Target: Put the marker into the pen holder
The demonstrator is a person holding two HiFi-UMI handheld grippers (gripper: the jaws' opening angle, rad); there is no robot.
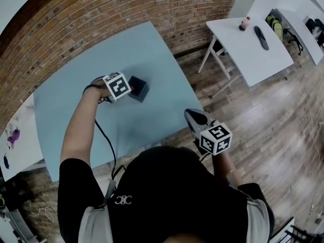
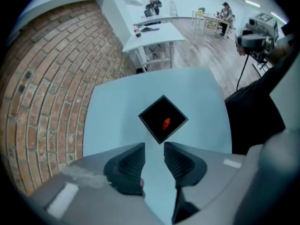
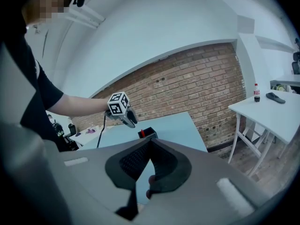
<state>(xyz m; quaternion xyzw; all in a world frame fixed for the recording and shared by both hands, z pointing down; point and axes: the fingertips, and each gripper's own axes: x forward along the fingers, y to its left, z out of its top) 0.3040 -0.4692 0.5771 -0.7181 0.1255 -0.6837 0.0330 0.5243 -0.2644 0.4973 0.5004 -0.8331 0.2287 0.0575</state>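
A black square pen holder (image 1: 138, 88) stands on the light blue table (image 1: 152, 49). From straight above, in the left gripper view, the holder (image 2: 163, 118) has the red marker (image 2: 166, 123) inside it, standing free. My left gripper (image 2: 154, 146) hovers just above and beside the holder, open, with nothing between its pads. In the head view the left gripper (image 1: 129, 89) sits at the holder's left side. The right gripper view catches the marker's red tip (image 3: 141, 133) poking out of the holder (image 3: 148, 133). My right gripper (image 3: 151, 142) is shut and empty, held off the table's near edge (image 1: 195, 116).
A brick wall (image 1: 101, 14) runs behind the blue table. A white table (image 1: 248, 44) with a bottle (image 1: 244, 23) stands at the back right on the wooden floor. A black cable (image 1: 104, 135) trails from the left gripper across the table. Another white table (image 1: 20, 140) is at the left.
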